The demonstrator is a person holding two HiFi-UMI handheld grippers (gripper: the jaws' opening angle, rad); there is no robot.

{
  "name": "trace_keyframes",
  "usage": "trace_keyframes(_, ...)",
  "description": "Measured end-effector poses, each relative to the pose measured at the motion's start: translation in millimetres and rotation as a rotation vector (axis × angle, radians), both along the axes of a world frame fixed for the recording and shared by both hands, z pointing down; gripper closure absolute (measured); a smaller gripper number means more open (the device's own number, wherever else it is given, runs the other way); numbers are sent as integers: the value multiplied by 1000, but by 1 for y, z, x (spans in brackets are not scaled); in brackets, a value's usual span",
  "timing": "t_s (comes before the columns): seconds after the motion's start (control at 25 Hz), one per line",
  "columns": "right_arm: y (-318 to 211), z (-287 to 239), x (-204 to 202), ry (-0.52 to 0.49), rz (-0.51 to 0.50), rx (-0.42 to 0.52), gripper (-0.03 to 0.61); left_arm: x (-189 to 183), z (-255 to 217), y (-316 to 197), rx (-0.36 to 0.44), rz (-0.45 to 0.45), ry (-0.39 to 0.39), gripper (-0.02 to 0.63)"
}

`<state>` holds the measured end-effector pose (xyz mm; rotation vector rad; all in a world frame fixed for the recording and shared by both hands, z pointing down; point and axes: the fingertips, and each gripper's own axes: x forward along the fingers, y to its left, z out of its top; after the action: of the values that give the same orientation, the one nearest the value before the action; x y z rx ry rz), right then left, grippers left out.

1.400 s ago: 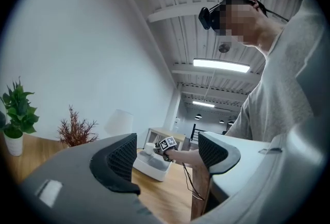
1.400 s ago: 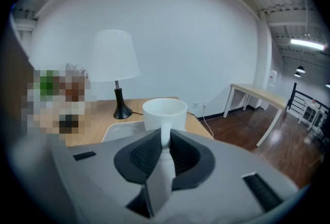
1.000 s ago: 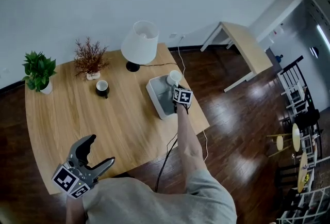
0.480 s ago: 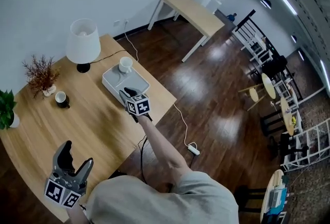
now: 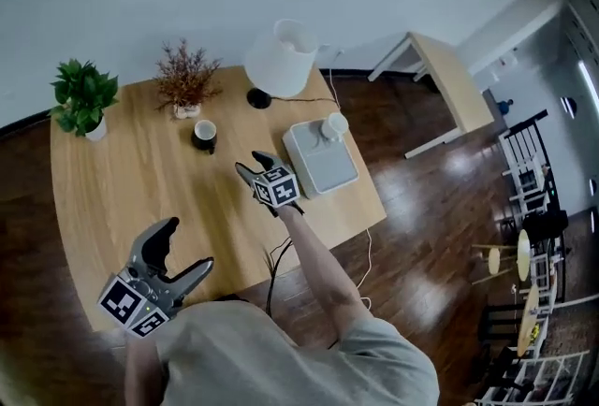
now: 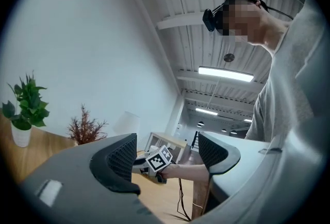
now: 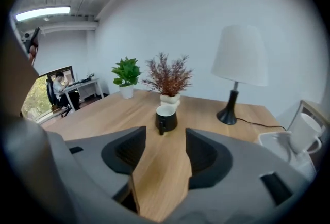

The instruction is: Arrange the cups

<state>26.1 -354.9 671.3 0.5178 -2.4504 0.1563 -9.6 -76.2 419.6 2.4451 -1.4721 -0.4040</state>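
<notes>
A black cup [image 5: 204, 134] with a white inside stands on the wooden table [image 5: 122, 180], in front of a dried plant [image 5: 185, 81]. A white cup [image 5: 333, 126] stands on the far end of a grey tray [image 5: 323, 166] at the table's right side. My right gripper [image 5: 255, 164] hovers over the table between the tray and the black cup, its jaws opening with nothing between them. In the right gripper view it [image 7: 161, 153] points at the black cup [image 7: 166, 118], with the white cup [image 7: 304, 135] at the right edge. My left gripper [image 5: 184, 247] stands open and empty at the near table edge.
A white lamp [image 5: 281, 58] on a black foot stands at the back, its cord running off the table. A green potted plant [image 5: 84, 95] occupies the back left corner. Dark wooden floor and a second light table [image 5: 449, 77] lie to the right.
My right gripper has let go of the white cup, which stays on the tray, and moved left toward the black cup with wider jaws. The left gripper shifted slightly.
</notes>
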Motion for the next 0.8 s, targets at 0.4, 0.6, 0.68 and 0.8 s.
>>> trace_keyframes(0.4, -21, 88, -111, 288, -46, -64, 366, -50, 9, 38, -42, -165, 6, 253)
trace_keyframes(0.6, -32, 111, -117, 380, 31, -119, 448, -60, 9, 46, -46, -193, 5, 253)
trace_keyframes(0.68, -32, 111, -119, 376, 39, -130, 473, -63, 9, 49, -47, -202, 8, 253)
trace_keyframes(0.8, -30, 109, -115, 345, 46, -154, 497, -64, 11, 51, -51, -196, 17, 253)
